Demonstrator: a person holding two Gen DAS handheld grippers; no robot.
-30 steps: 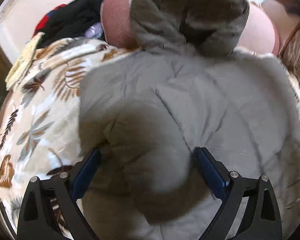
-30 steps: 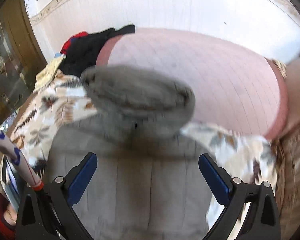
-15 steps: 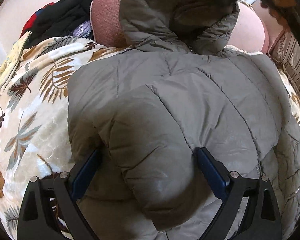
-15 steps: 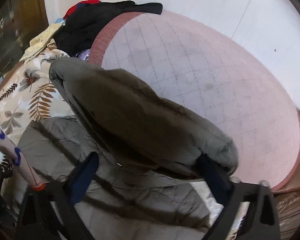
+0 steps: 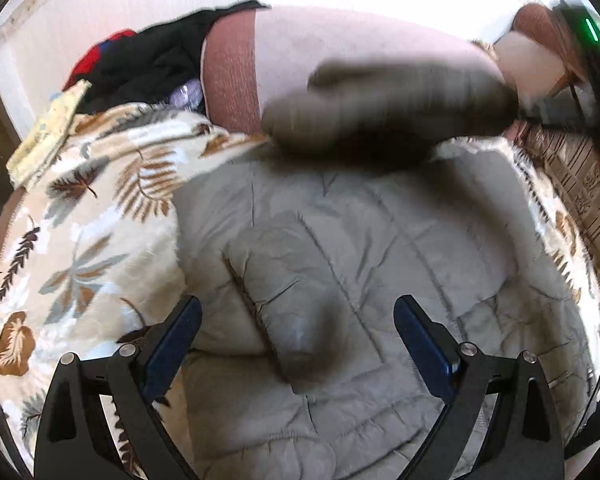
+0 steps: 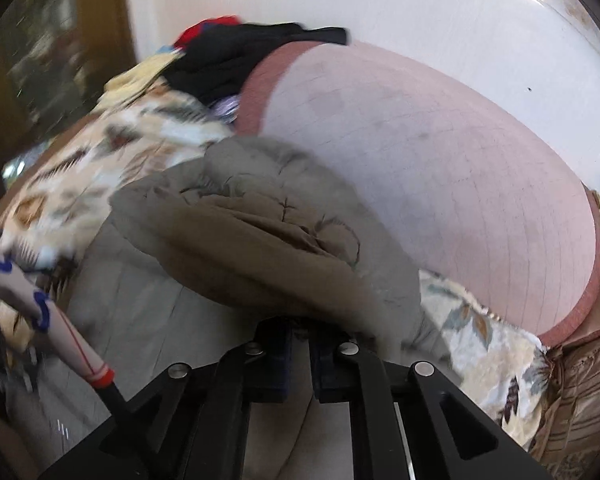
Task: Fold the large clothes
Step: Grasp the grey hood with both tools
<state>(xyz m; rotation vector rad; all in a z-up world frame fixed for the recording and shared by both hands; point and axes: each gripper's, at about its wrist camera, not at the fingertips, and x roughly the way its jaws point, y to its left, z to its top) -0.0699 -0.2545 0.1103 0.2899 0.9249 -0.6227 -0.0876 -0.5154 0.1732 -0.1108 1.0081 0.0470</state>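
Grey-olive padded jacket (image 5: 360, 240) lay spread on leaf-print blanket (image 5: 80, 240). Left gripper (image 5: 298, 344) jaws stood wide apart, folded sleeve (image 5: 296, 300) lying between them, untouched. Right gripper (image 6: 300, 344) jaws were pinched together on hood (image 6: 260, 232), lifted above jacket body.

— The jacket (image 5: 380, 248)?
— Quilted matt grey cloth, puffy, creased.
— At nine o'clock?
— A plush leaf-print blanket (image 5: 80, 240), fuzzy.
— The left claw (image 5: 298, 344)?
— Matt black plastic, blue pads (image 5: 422, 344), shiny metal screws.
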